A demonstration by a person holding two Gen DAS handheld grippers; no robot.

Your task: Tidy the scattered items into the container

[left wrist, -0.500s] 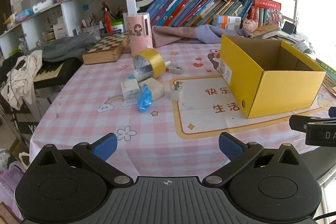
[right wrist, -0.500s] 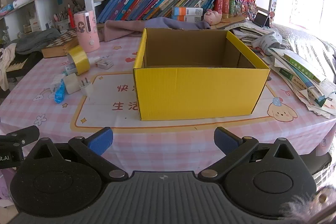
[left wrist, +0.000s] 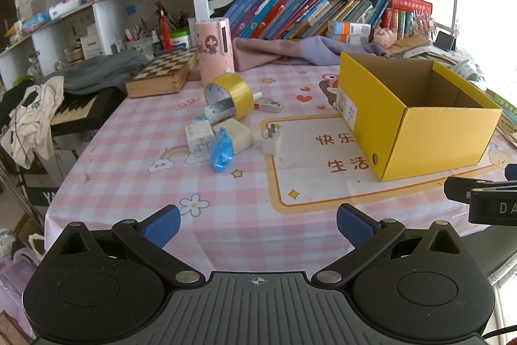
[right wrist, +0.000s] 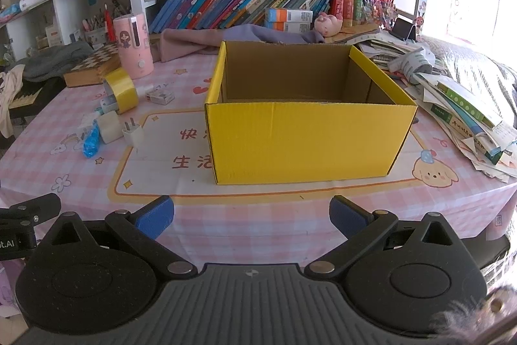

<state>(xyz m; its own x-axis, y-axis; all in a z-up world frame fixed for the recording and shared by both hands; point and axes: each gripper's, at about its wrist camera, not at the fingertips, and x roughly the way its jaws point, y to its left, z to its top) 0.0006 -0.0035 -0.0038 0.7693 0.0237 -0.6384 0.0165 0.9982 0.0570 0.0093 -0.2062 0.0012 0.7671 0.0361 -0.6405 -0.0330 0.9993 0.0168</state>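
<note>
- The left gripper (left wrist: 257, 227) hangs at the near table edge, blue pads spread wide with nothing between them; the right gripper (right wrist: 251, 217) sits likewise, parted and empty, squarely facing the yellow box (right wrist: 310, 138).
- Ahead and slightly left of the left gripper, well apart from it, lies the clutter: a blue wrapper (left wrist: 221, 150), two white adapters side by side (left wrist: 217, 136), a small white plug (left wrist: 270, 142) with prongs up, and beyond them a yellow tape roll (left wrist: 230, 96) lying against a small tube, with a flat packet (left wrist: 268, 105) just beside it.
- The box stands open and appears empty, ahead and right of the left gripper, directly before the right one.
- Judgement: nothing has been collected yet. The nearest piece suits a first grab; the plug, standing alone, offers the cleanest pinch across its body, while the crumpled wrapper will likely squash and needs a fuller close.
- Legible writing: the tablecloth reads "快乐生活" beside the box; "DA" shows on the right tool's body in the left view; the box's white side label is too small to read.
</note>
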